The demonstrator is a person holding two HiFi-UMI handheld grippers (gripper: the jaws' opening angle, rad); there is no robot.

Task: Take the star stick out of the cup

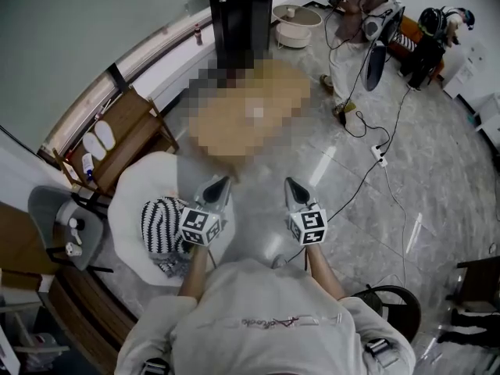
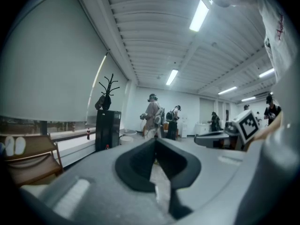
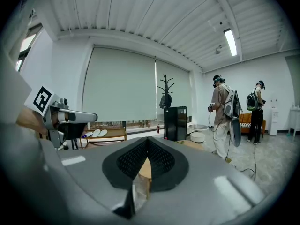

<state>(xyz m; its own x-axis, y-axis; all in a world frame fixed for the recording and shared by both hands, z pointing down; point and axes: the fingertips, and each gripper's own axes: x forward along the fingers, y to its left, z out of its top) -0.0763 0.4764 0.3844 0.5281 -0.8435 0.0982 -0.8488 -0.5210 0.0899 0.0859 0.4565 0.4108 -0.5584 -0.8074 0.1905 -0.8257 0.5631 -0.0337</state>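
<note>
Frankly, I see neither the cup nor the star stick anywhere; they may stand on the wooden table (image 3: 190,144) farther off, though I can't tell. The left gripper (image 1: 221,182) and right gripper (image 1: 291,182) point almost level, jaws pressed together, holding nothing. Reaching in closed like that could topple the cup.

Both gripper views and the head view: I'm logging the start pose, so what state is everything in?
left claw: shut, empty.
right claw: shut, empty.
roller blind: lowered almost fully.
ceiling light: on.
striped cushion: lying on the white seat.
</note>
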